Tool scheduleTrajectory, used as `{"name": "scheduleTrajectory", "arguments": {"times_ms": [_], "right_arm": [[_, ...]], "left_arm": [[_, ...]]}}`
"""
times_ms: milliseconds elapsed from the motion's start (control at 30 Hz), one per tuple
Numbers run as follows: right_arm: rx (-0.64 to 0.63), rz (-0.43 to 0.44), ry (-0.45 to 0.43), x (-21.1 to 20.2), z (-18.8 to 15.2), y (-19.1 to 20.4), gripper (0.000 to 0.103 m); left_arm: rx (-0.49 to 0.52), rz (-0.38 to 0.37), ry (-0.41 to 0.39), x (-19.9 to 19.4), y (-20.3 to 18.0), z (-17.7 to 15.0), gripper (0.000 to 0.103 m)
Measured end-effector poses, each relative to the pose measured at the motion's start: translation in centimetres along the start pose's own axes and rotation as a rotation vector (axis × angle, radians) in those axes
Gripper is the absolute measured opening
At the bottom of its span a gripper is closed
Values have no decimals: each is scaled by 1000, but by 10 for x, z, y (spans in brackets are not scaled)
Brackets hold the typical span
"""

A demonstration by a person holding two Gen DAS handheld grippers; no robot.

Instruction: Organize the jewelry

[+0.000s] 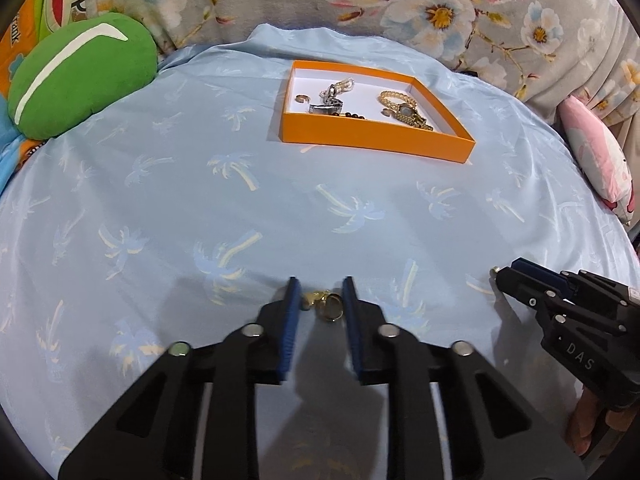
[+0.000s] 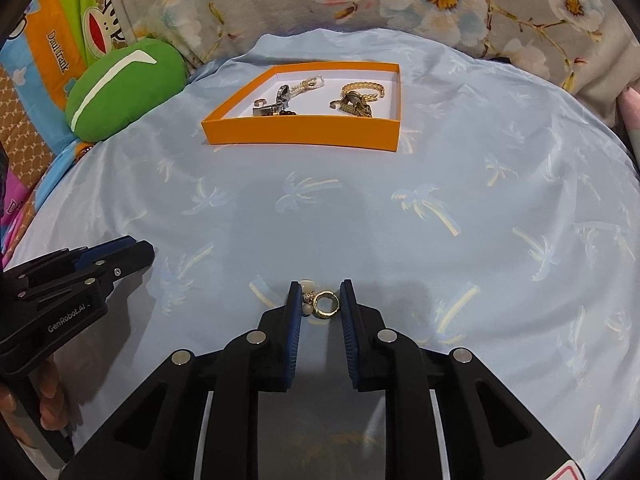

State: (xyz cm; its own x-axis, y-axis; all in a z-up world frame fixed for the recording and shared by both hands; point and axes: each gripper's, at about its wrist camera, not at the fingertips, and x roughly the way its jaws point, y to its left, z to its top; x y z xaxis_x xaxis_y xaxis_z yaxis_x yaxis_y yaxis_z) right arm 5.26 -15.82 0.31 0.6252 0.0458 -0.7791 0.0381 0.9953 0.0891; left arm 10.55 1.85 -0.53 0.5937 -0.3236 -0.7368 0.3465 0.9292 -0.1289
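An orange tray [image 1: 372,142] [image 2: 300,134] sits on the blue palm-print sheet and holds a gold watch [image 1: 406,111] [image 2: 358,100], a silver watch [image 1: 328,101] [image 2: 276,104] and small rings. My left gripper [image 1: 320,294] is open, its tips either side of a gold ring piece [image 1: 330,307] lying on the sheet. My right gripper [image 2: 320,294] is open, its tips either side of a gold ring with pearl bits [image 2: 325,305] on the sheet. Neither pair of pads touches the jewelry. Each gripper shows side-on in the other view [image 1: 560,304] [image 2: 76,280].
A green cushion [image 1: 80,76] [image 2: 124,88] lies at the far left. A floral quilt [image 1: 440,8] runs along the back. A pink pillow [image 1: 596,160] lies at the right edge. A cartoon-print blanket [image 2: 52,52] is at the left.
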Motion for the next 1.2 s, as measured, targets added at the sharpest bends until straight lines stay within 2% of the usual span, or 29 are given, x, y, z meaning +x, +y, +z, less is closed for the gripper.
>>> {"name": "scheduleTrajectory", "arguments": {"times_ms": [167, 667, 800, 967, 1200], "right_arm": [[8, 4, -6, -1, 1, -2, 18], [41, 20, -69, -19, 14, -15, 18], [42, 46, -86, -22, 36, -22, 18], [29, 58, -127, -17, 78, -27, 18], [47, 80, -157, 19, 143, -32, 18]], "left_arm": [[-8, -20, -13, -2, 0, 0, 13], [-39, -59, -68, -20, -3, 16, 12], [-23, -66, -107, -26, -6, 39, 12], [5, -61, -167, -24, -13, 84, 12], [36, -44, -225, 12, -26, 153, 12]]}}
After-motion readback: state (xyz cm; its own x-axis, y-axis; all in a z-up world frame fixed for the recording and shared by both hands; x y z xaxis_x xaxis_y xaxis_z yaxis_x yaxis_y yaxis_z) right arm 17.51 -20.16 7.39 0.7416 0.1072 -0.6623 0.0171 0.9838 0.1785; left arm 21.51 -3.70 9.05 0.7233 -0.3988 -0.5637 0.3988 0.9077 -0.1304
